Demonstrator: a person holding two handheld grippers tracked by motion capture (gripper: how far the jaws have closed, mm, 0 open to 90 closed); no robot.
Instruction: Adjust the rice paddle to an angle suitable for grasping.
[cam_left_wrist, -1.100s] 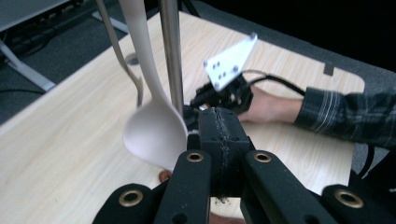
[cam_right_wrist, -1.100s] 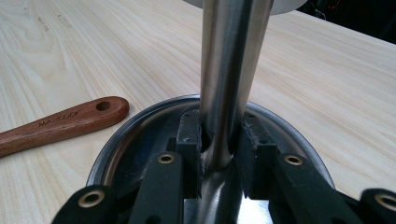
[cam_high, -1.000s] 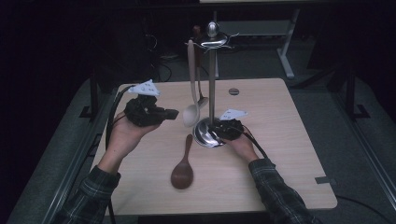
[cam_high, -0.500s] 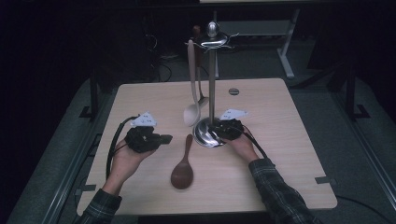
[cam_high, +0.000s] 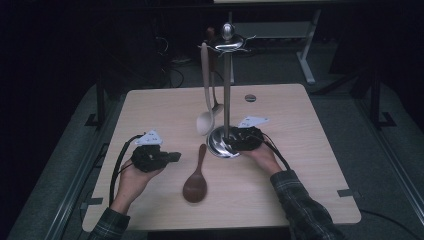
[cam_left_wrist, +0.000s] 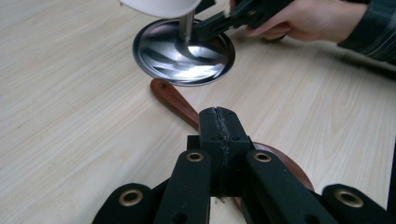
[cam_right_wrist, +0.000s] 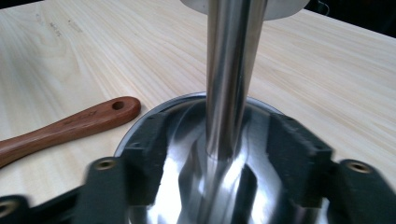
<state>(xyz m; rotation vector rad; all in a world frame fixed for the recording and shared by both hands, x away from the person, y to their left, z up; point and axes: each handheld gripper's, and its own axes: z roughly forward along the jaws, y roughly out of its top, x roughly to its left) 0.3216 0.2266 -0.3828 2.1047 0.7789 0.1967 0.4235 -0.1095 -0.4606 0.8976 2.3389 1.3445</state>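
Here, seen from above: a pale wooden table in a dark room, with a tall steel stand at its middle and a pale spoon hanging from the stand's top hooks.

Lying flat just left of and nearer than the stand's round base: a dark wooden spoon, bowl toward the near edge, handle pointing far toward the base, tip close to the rim but not touching. Near that tip, a small hole.

Left gripper, held just left of the spoon, jaws clenched tight with nothing between them. In the left gripper view, tips poised over the handle where it meets the bowl.

Right gripper down at the base, to its right. Jaws just opened, standing off either side of the steel pole, pads clear of it.

Likely step: picking up the wooden spoon to hang it.

To do it well:
- Spread the left jaws wide before going lower; clenched, able only to push the spoon along.
- Straddle the narrow handle, not the broad bowl.
- Grip well short of the hole, leaving that end free for a hook.
- Close squarely across the handle, to keep the spoon from swivelling.
- Steady the stand with the right gripper if hanging follows.
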